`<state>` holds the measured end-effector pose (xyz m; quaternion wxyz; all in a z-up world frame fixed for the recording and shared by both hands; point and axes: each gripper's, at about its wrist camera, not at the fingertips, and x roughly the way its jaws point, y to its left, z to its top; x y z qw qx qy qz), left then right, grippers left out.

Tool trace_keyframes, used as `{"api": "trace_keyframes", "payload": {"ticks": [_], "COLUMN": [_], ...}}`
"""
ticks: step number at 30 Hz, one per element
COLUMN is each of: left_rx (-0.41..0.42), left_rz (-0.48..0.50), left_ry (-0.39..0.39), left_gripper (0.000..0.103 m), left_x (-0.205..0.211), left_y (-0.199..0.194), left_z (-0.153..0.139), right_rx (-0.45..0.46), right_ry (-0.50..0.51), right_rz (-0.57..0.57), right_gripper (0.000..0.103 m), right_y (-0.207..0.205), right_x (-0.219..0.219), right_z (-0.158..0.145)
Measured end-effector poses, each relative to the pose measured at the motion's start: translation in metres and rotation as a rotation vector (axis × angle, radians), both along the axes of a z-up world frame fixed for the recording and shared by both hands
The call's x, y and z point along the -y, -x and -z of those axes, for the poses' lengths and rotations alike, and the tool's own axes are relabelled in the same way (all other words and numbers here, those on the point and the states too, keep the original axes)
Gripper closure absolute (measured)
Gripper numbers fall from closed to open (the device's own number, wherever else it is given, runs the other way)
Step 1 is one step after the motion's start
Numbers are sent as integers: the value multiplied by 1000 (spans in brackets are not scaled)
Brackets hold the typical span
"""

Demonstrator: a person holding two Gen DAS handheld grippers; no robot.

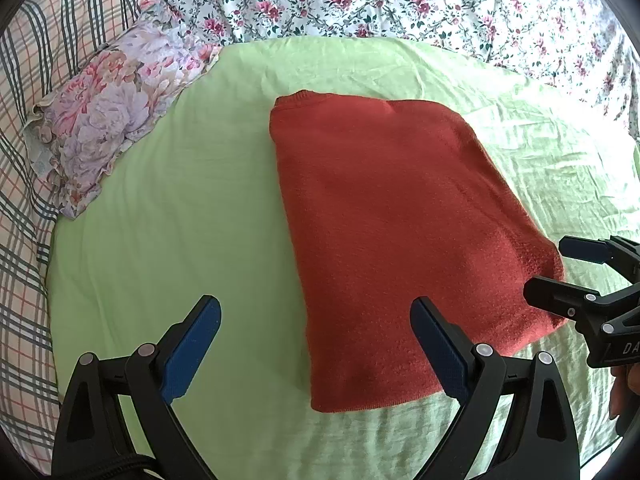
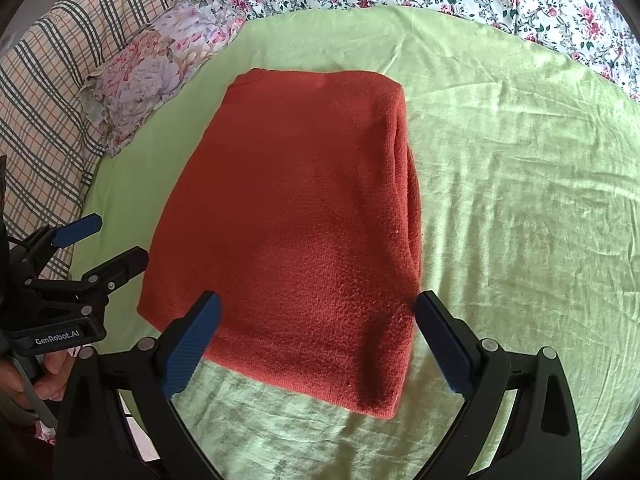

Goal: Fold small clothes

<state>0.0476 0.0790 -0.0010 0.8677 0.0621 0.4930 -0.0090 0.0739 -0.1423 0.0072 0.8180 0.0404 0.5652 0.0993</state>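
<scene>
A rust-red knitted garment (image 1: 392, 232) lies folded into a long rectangle on the light green sheet (image 1: 180, 216); it also shows in the right wrist view (image 2: 296, 216). My left gripper (image 1: 316, 308) is open and empty, hovering at the garment's near left corner. My right gripper (image 2: 316, 304) is open and empty, its jaws spread over the garment's near right corner. Each gripper shows in the other's view: the right gripper (image 1: 548, 268) at the garment's right edge, the left gripper (image 2: 108, 240) at its left edge.
A floral pillow (image 1: 116, 108) lies at the left of the green sheet, next to a plaid cover (image 1: 36, 80). A flowered white quilt (image 1: 400, 0) runs along the far side. The green sheet (image 2: 520, 200) extends wrinkled to the right.
</scene>
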Motion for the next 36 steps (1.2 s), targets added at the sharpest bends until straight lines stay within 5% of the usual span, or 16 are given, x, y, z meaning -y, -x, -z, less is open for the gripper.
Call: {"api": "trace_keyframes", "payload": {"ticks": [36], "left_rx": [-4], "left_rz": [8], "left_ry": [18], "left_gripper": [7], "left_x": [3], "left_y": [3], "left_z": [0], "right_rx": [2], "right_ry": [2], "right_rz": [4], "right_gripper": [6], "right_y": [6], "right_x": [-6], "right_z": [-1]}}
